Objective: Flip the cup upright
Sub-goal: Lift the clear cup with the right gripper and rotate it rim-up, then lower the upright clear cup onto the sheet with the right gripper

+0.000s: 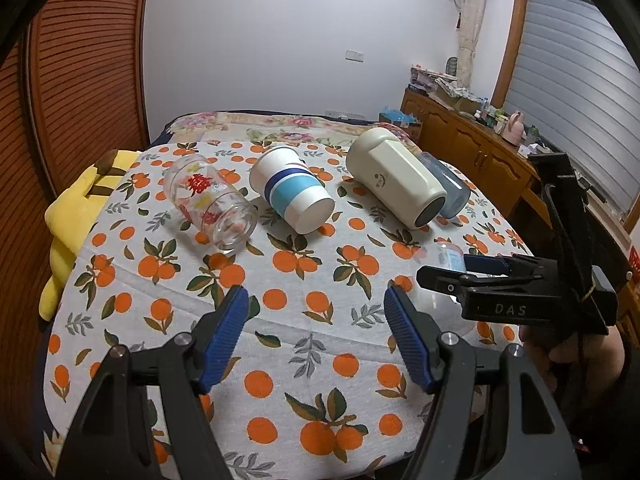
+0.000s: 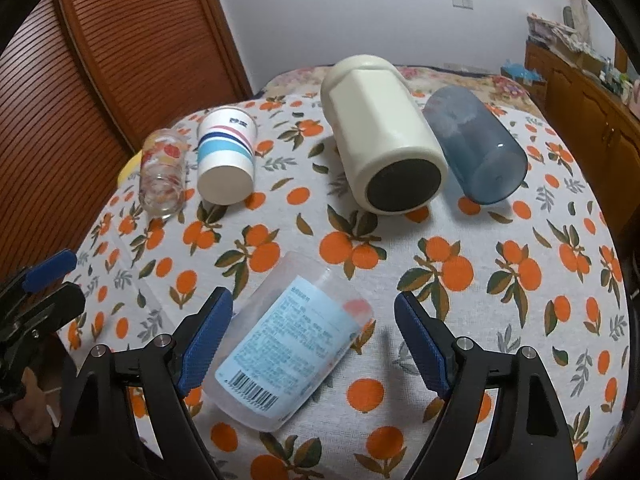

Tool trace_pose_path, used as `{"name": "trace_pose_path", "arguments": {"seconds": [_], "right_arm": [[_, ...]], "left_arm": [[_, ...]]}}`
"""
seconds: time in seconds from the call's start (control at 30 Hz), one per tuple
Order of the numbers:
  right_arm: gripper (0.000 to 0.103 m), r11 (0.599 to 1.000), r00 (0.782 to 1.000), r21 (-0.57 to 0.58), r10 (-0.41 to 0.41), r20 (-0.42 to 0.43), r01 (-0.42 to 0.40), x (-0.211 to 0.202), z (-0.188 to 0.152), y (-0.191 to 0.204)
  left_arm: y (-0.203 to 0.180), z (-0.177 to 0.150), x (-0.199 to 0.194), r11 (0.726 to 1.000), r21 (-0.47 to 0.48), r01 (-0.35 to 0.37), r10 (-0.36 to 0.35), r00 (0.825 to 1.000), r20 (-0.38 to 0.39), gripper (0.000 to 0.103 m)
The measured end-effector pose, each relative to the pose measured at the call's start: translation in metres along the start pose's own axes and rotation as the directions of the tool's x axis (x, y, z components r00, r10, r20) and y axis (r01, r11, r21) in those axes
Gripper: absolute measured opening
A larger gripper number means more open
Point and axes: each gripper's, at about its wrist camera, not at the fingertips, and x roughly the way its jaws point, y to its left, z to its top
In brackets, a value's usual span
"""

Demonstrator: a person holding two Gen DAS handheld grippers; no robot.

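I see a white-walled room with a slatted wooden door [image 1: 80, 60] on the left and a long wooden cabinet [image 1: 472, 140] cluttered along the right wall. The tabletop [image 1: 280, 320] wears a woven white cloth printed with oranges and green leaves, with a flowered cloth behind it and a yellow plush [image 1: 72, 208] at its left edge. Across the far half lie four vessels on their sides: a faceted cream ceramic mug [image 2: 380, 136] with a dark base, a smoky blue translucent tumbler [image 2: 476, 144] touching it, a striped paper cup [image 2: 226, 156], and a clear printed glass [image 2: 162, 176]. Nearer me the clear plastic cup [image 2: 280, 344], with a pale blue barcode label, lies on its side between my right tongs [image 2: 314, 344], spread wide around it without touching. My left tongs [image 1: 314, 338] gape wide over bare cloth.
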Motion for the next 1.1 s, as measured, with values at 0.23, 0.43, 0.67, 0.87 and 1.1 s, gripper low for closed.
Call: {"name": "trace_pose_path", "arguments": {"seconds": [0.23,0.43,0.67,0.87,1.1], "right_arm": [[0.085,0.999,0.998,0.048,0.022,-0.055,-0.019,0.008,-0.004,-0.007],[0.085,0.996,0.995,0.079,0.056,-0.08,-0.049,0.013,-0.002,-0.012],[0.076,0.996,0.99,0.063,0.07,-0.125,-0.063,0.021,0.005,-0.009],[0.063,0.996,0.987,0.065,0.077,-0.144,-0.068,0.024,0.015,-0.013],[0.061,0.994,0.994,0.009,0.108,-0.005,-0.108,0.0,0.022,-0.009]], "left_arm": [[-0.003,-0.001,0.0,1.0,-0.001,0.009,-0.009,1.0,0.0,0.07],[-0.004,0.0,0.001,1.0,0.003,0.008,-0.008,1.0,0.0,0.07],[-0.004,0.0,0.003,1.0,0.002,0.007,-0.007,1.0,-0.01,0.07],[-0.003,-0.001,0.003,1.0,0.002,0.006,-0.006,1.0,-0.008,0.07],[-0.003,0.0,0.003,1.0,0.002,0.005,-0.005,1.0,-0.009,0.07]]}}
